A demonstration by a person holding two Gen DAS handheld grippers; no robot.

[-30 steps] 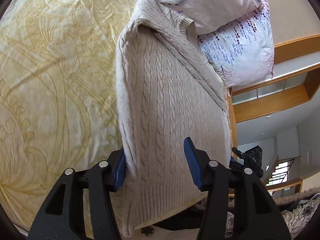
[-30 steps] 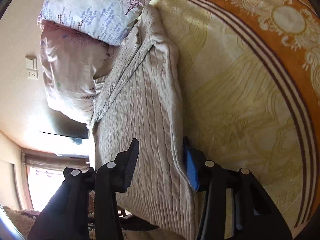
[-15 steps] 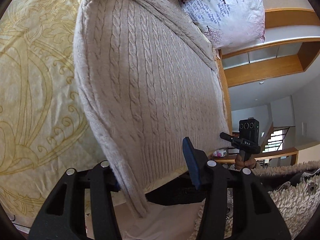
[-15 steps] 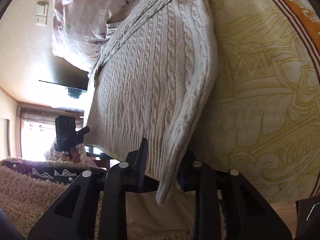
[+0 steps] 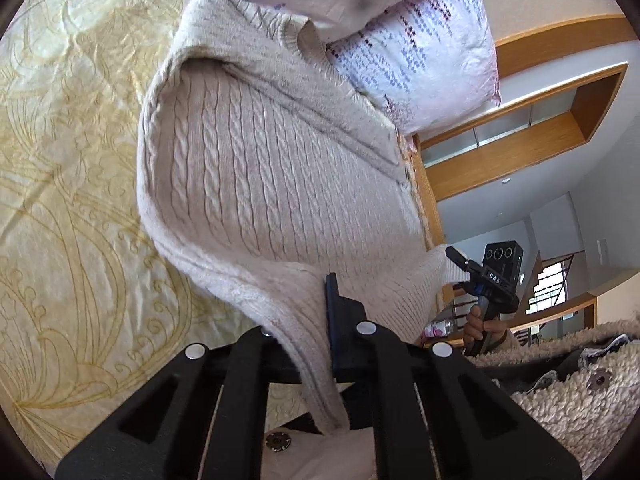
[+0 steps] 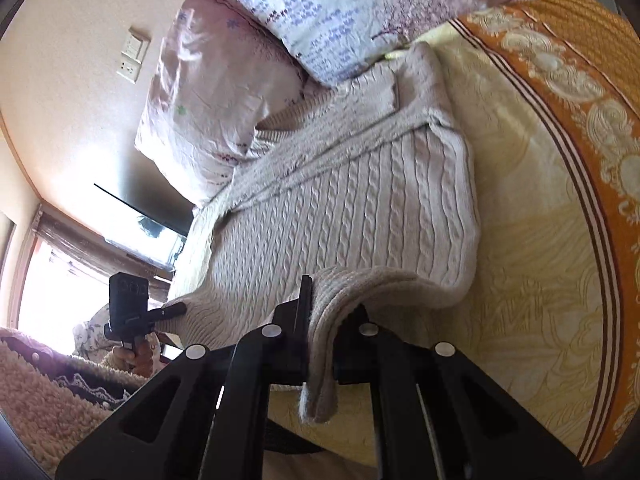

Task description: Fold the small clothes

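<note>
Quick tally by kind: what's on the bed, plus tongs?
Sweater: 1
Pillows: 2, pink and white floral
Bedspread: 1
Tongs: 2, left tongs and right tongs, both shut on the sweater hem
Total: 6

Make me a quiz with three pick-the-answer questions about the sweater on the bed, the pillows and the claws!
1. Where do the pillows lie?
A. at the sweater's collar end
B. under the bedspread
C. on the floor

2. What colour is the sweater?
A. navy
B. beige
C. red

3. What are the two claws doing?
A. hanging open
B. gripping a pillow
C. each clamped on the sweater's hem

Answers:
1. A, they sit past the collar on the yellow bedspread.
2. B, the cable knit is pale beige.
3. C, the left claw and right claw each pinch a hem corner, lifting it.
</note>
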